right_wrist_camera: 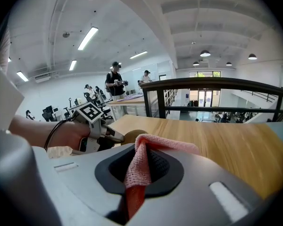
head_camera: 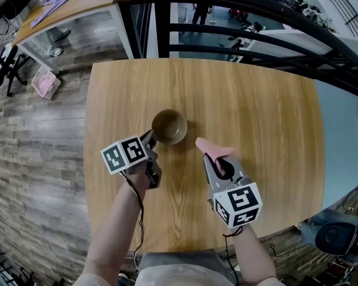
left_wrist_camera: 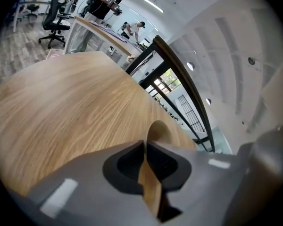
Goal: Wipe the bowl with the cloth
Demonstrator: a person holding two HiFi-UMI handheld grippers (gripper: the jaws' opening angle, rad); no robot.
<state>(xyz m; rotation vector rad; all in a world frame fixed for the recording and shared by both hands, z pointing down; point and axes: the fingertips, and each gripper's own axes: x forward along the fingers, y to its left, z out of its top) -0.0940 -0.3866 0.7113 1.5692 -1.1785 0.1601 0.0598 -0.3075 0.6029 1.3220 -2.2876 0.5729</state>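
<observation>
Wood top, olive bowl pinched, pink cloth poised

Your wooden table [head_camera: 256,112] fills the middle of the head view, bare apart from one thing. That is the small olive-brown bowl [head_camera: 169,126], near the centre, mouth up, a little left of the midline. Whether its foot is flat on the wood you cannot tell from above.

Your left gripper [head_camera: 149,140] comes in from the near left with its jaws closed narrow on the bowl's near-left rim. Its own view shows the bowl [left_wrist_camera: 150,185] edge-on, the thin wall sandwiched between the two pads. Your right gripper [head_camera: 213,158] hangs just right of the bowl, apart from it. Its jaws are clamped on the pink cloth [head_camera: 218,149], whose loose end pokes out past the tips toward the bowl.

The step in hand looks like bringing the cloth into the bowl. To do it well:

- Hold the left pinch firm and low, so the bowl cannot spin or tip once the fabric drags on it.
- Bring the right gripper in over the far-right rim, opposite your left jaws, so the two tools do not collide.
- Lead with the free end of the cloth, not the hard tips.
- Press only enough for the fabric to flatten against the inner wall.
- Sweep round the inside in one curve, then across the bottom.
</observation>
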